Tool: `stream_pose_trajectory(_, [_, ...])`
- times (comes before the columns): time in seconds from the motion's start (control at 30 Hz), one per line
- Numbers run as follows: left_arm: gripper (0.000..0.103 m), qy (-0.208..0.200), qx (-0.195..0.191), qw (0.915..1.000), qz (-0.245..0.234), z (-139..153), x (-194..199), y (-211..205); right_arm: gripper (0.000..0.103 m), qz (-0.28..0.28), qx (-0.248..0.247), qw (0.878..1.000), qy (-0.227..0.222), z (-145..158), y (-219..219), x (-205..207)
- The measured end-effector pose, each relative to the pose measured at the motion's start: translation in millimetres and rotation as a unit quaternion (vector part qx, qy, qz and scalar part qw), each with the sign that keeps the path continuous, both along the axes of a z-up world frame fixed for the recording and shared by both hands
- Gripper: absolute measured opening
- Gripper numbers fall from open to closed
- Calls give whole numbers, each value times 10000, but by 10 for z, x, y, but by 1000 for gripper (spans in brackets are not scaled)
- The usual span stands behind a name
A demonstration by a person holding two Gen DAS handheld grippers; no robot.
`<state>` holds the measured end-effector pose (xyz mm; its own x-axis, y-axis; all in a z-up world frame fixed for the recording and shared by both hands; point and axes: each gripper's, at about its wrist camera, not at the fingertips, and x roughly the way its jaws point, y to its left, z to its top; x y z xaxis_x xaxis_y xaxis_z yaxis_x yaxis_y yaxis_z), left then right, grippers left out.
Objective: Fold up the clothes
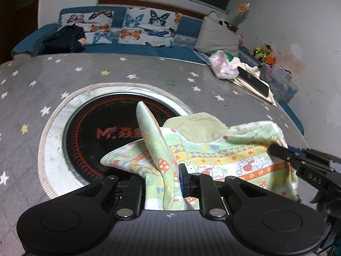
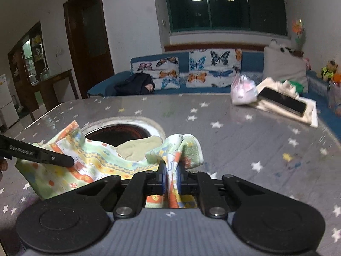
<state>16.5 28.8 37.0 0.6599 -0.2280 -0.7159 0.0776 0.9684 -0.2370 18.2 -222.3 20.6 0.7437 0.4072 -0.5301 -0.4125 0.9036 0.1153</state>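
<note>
- The left hand-held gripper is pinched tight on a bunched corner of the little patterned cloth. Its left pad is hidden behind the folds.
- The right hand-held gripper is squeezed on another bunch of the same cloth, with fabric pressed between its 2 blue pads.
- The cloth hangs between the 2 hand-held grippers, just over the grey desk with white stars. Part of it sags over the round black cooker plate set in the desk.
- A plain tan lining shows where the cloth flops open. Its full shape is hard to tell, because it is crumpled.
- The red writing on the cooker plate is half covered by the cloth.
- At the far corner of the desk lie a pink bundle and a dark phone on a pale cloth, all blurry.
- A dark finger peeks in at the picture's left edge, mostly cut off.
</note>
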Motion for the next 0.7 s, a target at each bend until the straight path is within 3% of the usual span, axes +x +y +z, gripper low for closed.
stream_pose_trajectory(0.7, [15,-373,422,9959,-703,246,258,-876,8,-566,-389,9957,-618,463,-561,-113])
